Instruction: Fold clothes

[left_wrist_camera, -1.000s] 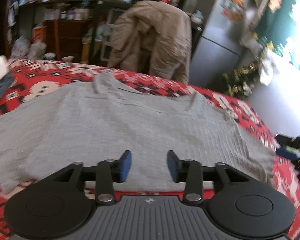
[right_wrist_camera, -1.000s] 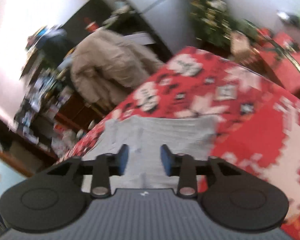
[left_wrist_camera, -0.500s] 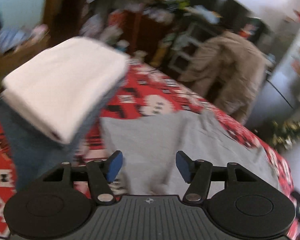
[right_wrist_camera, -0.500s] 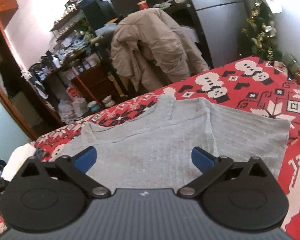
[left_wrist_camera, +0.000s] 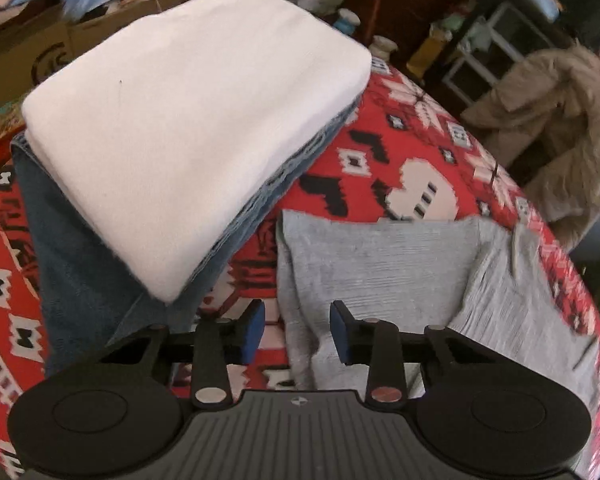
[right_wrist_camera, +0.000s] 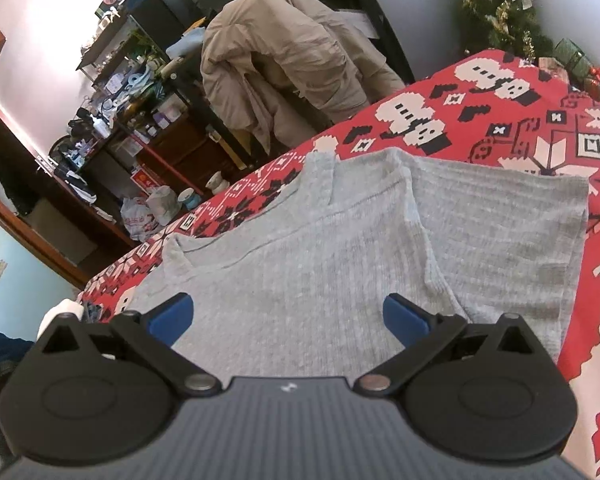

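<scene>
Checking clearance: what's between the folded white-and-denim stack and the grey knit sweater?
Left wrist view: only a bare strip of the red patterned blanket separates the folded white-and-denim stack from the grey knit sweater.

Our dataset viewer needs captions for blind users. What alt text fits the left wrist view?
The open left gripper hovers over the left edge of a flat grey sweater on a red patterned blanket. Beside it sits a folded white garment stacked on folded denim.

A lived-in home room is shown: a red patterned blanket (right_wrist_camera: 500,120) is spread as a work surface, a beige coat (right_wrist_camera: 284,52) is draped behind it, cluttered shelves (right_wrist_camera: 132,80) and a decorated Christmas tree (right_wrist_camera: 500,8) are seen.
</scene>
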Demonstrator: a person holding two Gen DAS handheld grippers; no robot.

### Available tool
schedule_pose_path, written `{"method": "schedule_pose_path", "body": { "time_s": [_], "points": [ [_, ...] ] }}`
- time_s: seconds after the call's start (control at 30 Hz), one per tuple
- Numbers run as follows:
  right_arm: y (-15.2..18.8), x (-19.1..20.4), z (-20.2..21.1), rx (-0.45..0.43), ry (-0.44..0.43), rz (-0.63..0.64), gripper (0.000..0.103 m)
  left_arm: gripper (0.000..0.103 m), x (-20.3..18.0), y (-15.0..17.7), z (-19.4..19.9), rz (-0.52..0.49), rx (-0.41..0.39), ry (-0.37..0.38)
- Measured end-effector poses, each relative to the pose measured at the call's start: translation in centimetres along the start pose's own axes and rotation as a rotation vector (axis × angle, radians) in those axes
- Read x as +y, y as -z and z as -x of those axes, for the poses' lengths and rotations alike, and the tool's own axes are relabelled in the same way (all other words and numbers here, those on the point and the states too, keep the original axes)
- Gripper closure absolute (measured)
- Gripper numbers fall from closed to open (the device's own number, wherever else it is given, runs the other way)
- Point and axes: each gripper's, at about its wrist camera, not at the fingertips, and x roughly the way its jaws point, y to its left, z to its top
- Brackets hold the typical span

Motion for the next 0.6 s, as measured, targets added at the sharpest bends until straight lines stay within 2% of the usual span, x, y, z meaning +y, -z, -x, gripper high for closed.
{"method": "schedule_pose_path", "body": {
  "time_s": [0.1, 0.13, 0.17, 0.2, 0.23, 0.33, 0.6],
  "points": [
    [-0.1, -0.2, 0.0, 0.004, -0.004, -0.014, 0.001, 0.069, -0.2, 0.0, -0.4, 0.024, 0.007, -0.012],
    [-0.1, -0.3, 0.0, 0.005, -0.004, -0.019, 0.001, 0.076, -0.4, 0.0, -0.5, 0.022, 0.011, -0.019],
    [-0.2, -0.3, 0.0, 0.006, -0.005, -0.025, 0.001, 0.088, -0.9, 0.2, -0.6, 0.001, 0.010, -0.038],
    [-0.2, -0.4, 0.0, 0.007, -0.005, -0.030, 0.001, 0.094, -1.3, 0.4, -0.7, -0.027, 0.001, -0.069],
    [-0.3, -0.5, 0.0, 0.006, -0.006, -0.033, 0.001, 0.094, -1.8, 0.7, -0.5, -0.059, -0.016, -0.086],
    [-0.4, -0.7, 0.1, 0.005, -0.007, -0.045, 0.001, 0.099, -3.9, 2.1, 1.2, -0.170, -0.104, -0.061],
    [-0.7, -1.3, 0.4, -0.002, -0.006, -0.074, 0.001, 0.100, -9.3, 5.8, 5.6, -0.465, -0.339, 0.005]
  ]
}}
